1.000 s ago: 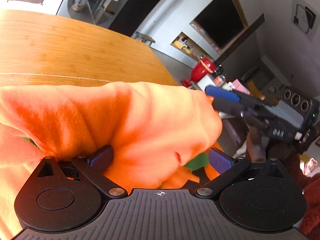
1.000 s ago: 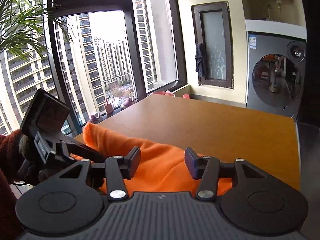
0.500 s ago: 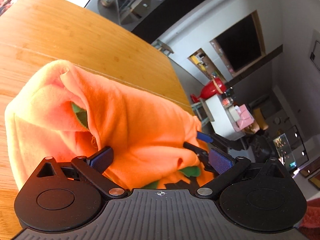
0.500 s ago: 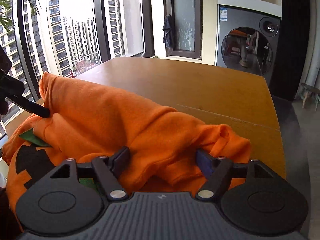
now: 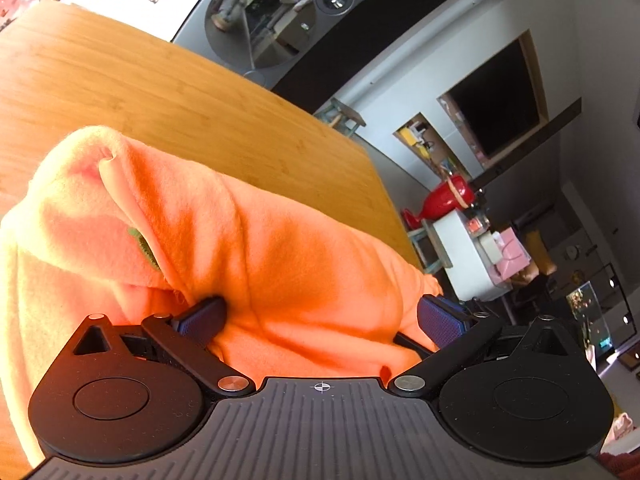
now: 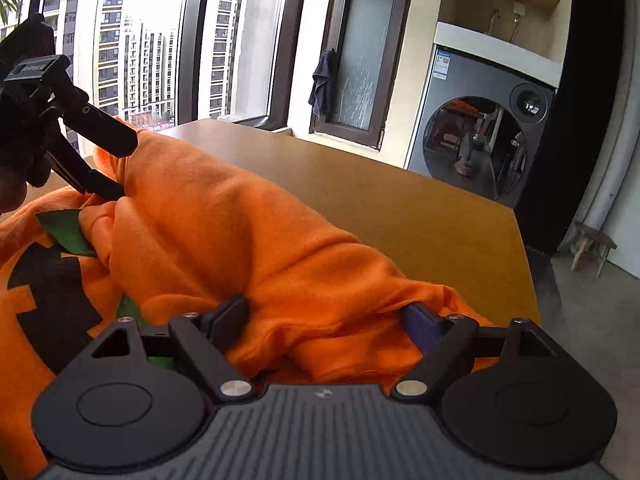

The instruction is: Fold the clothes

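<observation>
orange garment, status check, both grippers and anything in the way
Left gripper open, fabric between fingers. Right gripper open, same. Orange garment bunched on table. Nothing in the way.

A wooden table (image 6: 420, 216) stands before a grey washing machine (image 6: 480, 136); a red vase (image 5: 444, 198) sits beyond.

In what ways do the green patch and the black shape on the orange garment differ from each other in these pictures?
The green patch is a small pointed piece beside a fold, close to the left gripper. The black shape is larger and blocky, and it lies flat, lower on the orange garment. The green patch is partly tucked under bunched cloth, while the black shape is cut off by the picture edge. Both sit on the same orange fabric.
</observation>
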`<state>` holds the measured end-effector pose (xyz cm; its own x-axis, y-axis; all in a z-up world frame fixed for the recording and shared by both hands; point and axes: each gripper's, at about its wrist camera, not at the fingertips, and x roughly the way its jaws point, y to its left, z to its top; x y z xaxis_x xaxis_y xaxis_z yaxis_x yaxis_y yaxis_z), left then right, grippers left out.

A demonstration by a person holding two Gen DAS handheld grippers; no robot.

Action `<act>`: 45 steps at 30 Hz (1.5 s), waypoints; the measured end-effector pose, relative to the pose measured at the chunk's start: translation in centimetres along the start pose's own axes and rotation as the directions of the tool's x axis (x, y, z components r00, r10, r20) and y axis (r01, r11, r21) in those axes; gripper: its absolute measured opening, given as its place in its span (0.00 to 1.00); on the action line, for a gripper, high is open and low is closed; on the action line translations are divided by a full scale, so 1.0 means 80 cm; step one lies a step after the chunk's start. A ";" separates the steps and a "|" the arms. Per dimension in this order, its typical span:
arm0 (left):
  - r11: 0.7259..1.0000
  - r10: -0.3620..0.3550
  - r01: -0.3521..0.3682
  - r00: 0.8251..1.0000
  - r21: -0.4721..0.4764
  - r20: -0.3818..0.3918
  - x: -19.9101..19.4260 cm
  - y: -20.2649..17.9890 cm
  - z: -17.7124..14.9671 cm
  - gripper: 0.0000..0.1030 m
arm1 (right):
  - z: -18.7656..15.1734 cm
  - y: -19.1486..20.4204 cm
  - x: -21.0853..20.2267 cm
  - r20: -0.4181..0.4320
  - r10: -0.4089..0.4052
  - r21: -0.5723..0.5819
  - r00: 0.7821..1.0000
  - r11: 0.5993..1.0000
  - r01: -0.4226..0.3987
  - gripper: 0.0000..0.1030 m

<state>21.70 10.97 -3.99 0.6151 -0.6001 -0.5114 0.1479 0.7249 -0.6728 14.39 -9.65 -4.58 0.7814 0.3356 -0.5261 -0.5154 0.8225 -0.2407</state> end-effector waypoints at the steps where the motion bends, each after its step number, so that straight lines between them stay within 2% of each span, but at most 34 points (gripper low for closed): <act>1: 1.000 0.004 -0.004 1.000 0.001 0.017 0.001 0.001 0.008 1.00 | 0.007 0.002 0.012 0.016 -0.035 -0.049 0.999 0.998 0.036 0.81; 4: 1.000 0.007 -0.007 0.999 0.004 0.053 -0.010 -0.002 0.026 1.00 | 0.024 0.006 0.042 0.048 -0.095 -0.155 0.994 0.983 0.101 0.81; 7: 0.998 0.000 -0.004 0.997 0.057 0.072 -0.033 -0.015 0.021 1.00 | 0.039 0.009 0.045 0.044 -0.070 -0.192 0.997 0.978 0.078 0.80; 9: 0.992 0.009 -0.017 0.998 0.122 0.068 -0.048 -0.026 0.007 1.00 | 0.051 0.013 0.030 0.074 -0.040 -0.239 0.996 0.969 0.057 0.80; 10: 0.989 0.032 -0.040 0.998 0.140 0.062 -0.048 -0.026 0.003 1.00 | 0.057 0.015 0.020 0.092 -0.016 -0.256 0.996 0.966 0.039 0.80; 13: 0.982 0.099 -0.106 0.994 0.155 0.048 -0.042 -0.020 -0.004 1.00 | 0.081 0.021 -0.009 0.112 0.121 -0.252 0.986 0.964 -0.089 0.80; 16: 0.970 0.167 -0.171 0.985 0.172 0.036 -0.035 -0.015 -0.012 1.00 | 0.103 0.033 -0.015 0.081 0.250 -0.236 0.965 0.945 -0.225 0.80; 19: 0.958 0.221 -0.222 0.975 0.184 0.026 -0.031 -0.011 -0.019 1.00 | 0.109 0.044 0.002 0.035 0.286 -0.248 0.958 0.931 -0.269 0.80; 22: 0.967 0.188 -0.188 0.982 0.171 0.016 -0.037 -0.012 -0.028 1.00 | 0.117 0.036 -0.008 0.060 0.296 -0.210 0.953 0.937 -0.278 0.80; 23: 0.971 0.172 -0.171 0.985 0.167 0.011 -0.038 -0.012 -0.033 1.00 | 0.119 0.034 -0.011 0.068 0.299 -0.197 0.952 0.939 -0.281 0.70; 24: 0.975 0.155 -0.154 0.988 0.163 0.006 -0.039 -0.012 -0.037 1.00 | 0.122 0.031 -0.014 0.077 0.302 -0.184 0.950 0.941 -0.284 0.54; 25: 0.978 0.138 -0.137 0.990 0.159 0.001 -0.040 -0.012 -0.042 1.00 | 0.125 0.029 -0.017 0.086 0.304 -0.171 0.949 0.943 -0.287 0.47; 27: 0.983 0.104 -0.102 0.994 0.151 -0.008 -0.042 -0.013 -0.051 1.00 | 0.130 0.024 -0.024 0.103 0.310 -0.145 0.945 0.945 -0.294 0.17; 29: 0.987 0.070 -0.067 0.997 0.143 -0.018 -0.045 -0.014 -0.060 1.00 | 0.135 0.019 -0.030 0.120 0.314 -0.119 0.942 0.946 -0.300 0.07; 32: 0.991 0.019 -0.015 0.999 0.130 -0.031 -0.048 -0.015 -0.073 1.00 | 0.143 0.011 -0.040 0.146 0.320 -0.080 0.936 0.947 -0.311 0.06; 36: 0.992 -0.049 0.054 0.998 0.111 -0.047 -0.052 -0.016 -0.091 1.00 | 0.147 0.017 -0.106 0.182 0.391 -0.139 0.902 0.919 -0.370 0.02; 39: 0.989 -0.062 0.068 0.997 0.128 -0.046 -0.072 -0.017 -0.099 1.00 | 0.113 0.041 -0.126 0.087 0.457 -0.170 0.885 0.882 -0.439 0.01; 41: 0.987 -0.065 0.071 0.997 0.144 -0.044 -0.088 -0.018 -0.104 1.00 | 0.080 0.058 -0.115 -0.008 0.467 -0.170 0.884 0.871 -0.461 0.01; 43: 0.984 -0.063 0.065 0.998 0.166 -0.022 -0.114 -0.022 -0.108 1.00 | 0.053 0.068 -0.099 -0.081 0.443 -0.159 0.893 0.879 -0.450 0.01; 45: 0.982 -0.054 0.050 0.998 0.185 0.019 -0.141 -0.028 -0.108 1.00 | 0.046 0.063 -0.092 -0.089 0.438 -0.138 0.895 0.884 -0.447 0.01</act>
<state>7.75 13.19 -1.36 0.6208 -0.6319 -0.4640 0.3188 0.7443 -0.5869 7.35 -6.27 1.04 0.4420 0.6196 -0.6486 -0.8531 0.5139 -0.0904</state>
